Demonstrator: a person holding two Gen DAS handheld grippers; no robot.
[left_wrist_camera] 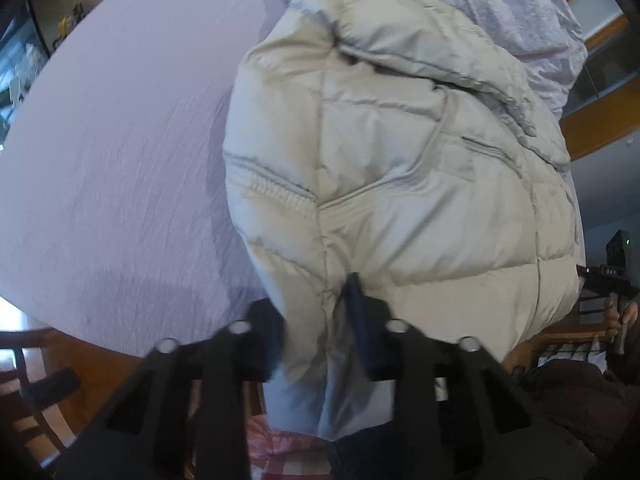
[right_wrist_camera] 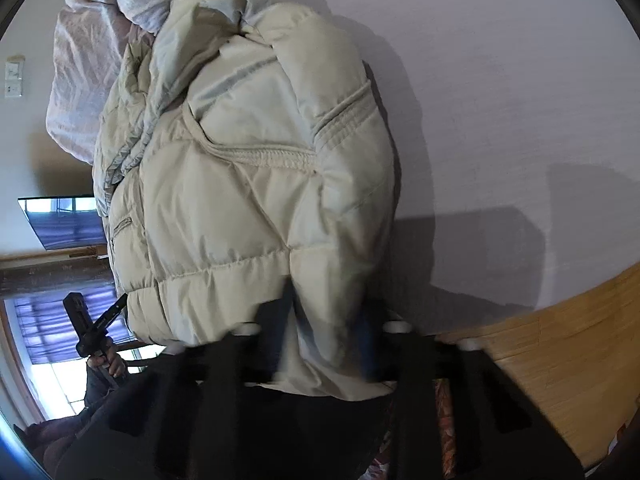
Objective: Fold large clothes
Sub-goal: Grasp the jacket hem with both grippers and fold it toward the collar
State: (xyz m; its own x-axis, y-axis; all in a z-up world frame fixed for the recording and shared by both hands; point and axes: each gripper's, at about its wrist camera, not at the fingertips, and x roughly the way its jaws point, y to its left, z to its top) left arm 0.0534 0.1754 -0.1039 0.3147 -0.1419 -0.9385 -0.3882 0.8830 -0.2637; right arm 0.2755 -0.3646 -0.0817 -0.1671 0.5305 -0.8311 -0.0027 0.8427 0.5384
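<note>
1. Puffer jacket, cream and quilted, lies in a bulky heap on a bed, its near hem hanging over the bed's edge toward both cameras; the right wrist view shows it as well
2. Lilac bedsheet stretches flat and lightly creased beside the jacket, with the grippers' shadows falling across it in the right wrist view
3. Crumpled pale duvet is bunched at the far end of the bed, touching the jacket's upper part
4. Wooden bed frame runs along the mattress edge just beside the right gripper
5. Left gripper has its two black fingers clenched on a fold of the jacket's hem, fabric pinched between them
6. Right gripper likewise pinches the hem at the other corner, its fingers blurred yet closed tight with cream fabric bulging between them
7. Each camera catches the other gripper's handle and the hand holding it, small at the frame's edge
</note>
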